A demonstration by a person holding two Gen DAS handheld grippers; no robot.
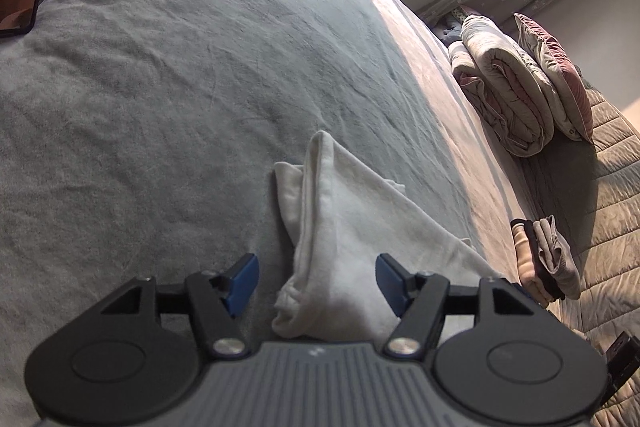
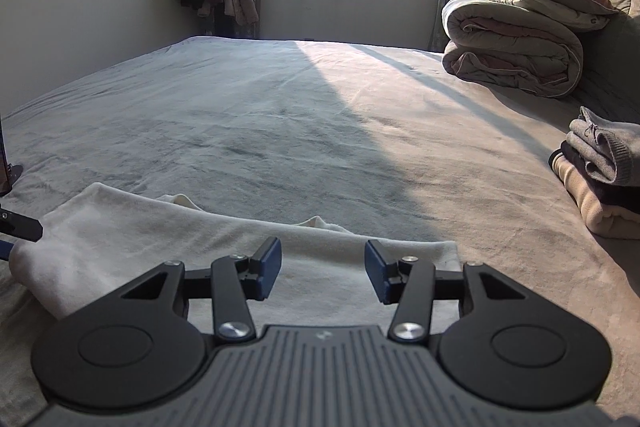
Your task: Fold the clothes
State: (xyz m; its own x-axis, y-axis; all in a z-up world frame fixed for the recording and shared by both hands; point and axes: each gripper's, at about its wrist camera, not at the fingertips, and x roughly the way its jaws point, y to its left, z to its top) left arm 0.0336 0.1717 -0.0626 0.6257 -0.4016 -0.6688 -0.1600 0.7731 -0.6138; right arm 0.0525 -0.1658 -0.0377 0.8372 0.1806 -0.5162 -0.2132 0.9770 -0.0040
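The cream-white, soft knit garment [image 1: 340, 227] lies partly folded into a long band on the grey plush bed cover [image 1: 160, 87], just ahead of both grippers. It looks light, limp and slightly fuzzy, so it should drape and bunch rather than hold a crease; a doubled edge or corner seems the surest place to pinch. The left gripper [image 1: 316, 283] has its blue-padded fingers apart with the rumpled end between them, unpressed. The right gripper [image 2: 323, 273] is likewise spread above the band, holding nothing.
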